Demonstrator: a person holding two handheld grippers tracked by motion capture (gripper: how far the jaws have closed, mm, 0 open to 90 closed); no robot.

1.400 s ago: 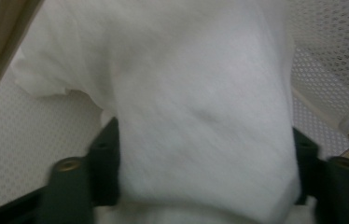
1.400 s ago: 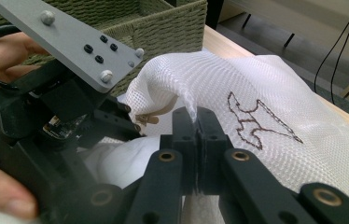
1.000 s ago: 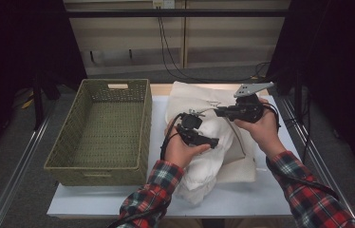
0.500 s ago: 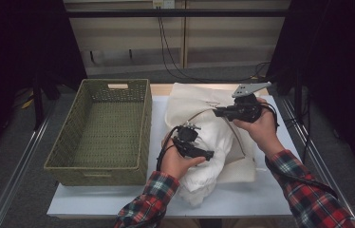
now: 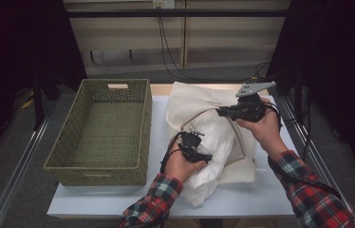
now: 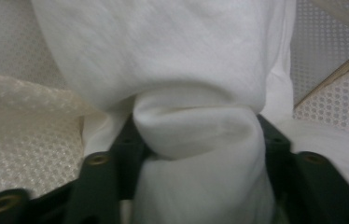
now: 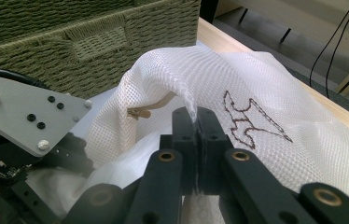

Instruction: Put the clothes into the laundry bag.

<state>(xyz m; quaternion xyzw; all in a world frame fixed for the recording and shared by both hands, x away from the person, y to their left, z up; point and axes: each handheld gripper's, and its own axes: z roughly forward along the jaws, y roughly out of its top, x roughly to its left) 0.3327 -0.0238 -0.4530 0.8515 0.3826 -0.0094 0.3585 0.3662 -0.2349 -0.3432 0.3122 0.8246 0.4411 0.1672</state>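
Note:
A white mesh laundry bag (image 5: 190,102) with brown stitching lies on the table, and white cloth (image 5: 209,175) spills from its near opening. My left gripper (image 5: 208,158) is pressed down into that cloth. Its jaws have just been closing, and in the left gripper view a thick fold of the cloth (image 6: 196,135) is bunched and squeezed between them (image 6: 196,144). My right gripper (image 5: 219,112) hovers over the bag, shut on the raised edge of the mesh (image 7: 189,100), which it holds lifted (image 7: 196,122).
A woven green basket (image 5: 95,168) stands to the left of the bag, with nothing in it; its side wall (image 7: 70,42) is close behind the mesh. The white tabletop (image 5: 270,194) has bare room at the near right. Cables hang at the back.
My left hand has sunk toward the near side into the cloth, and its jaws have closed on a fold. The right hand and the lifted mesh edge have stayed put.

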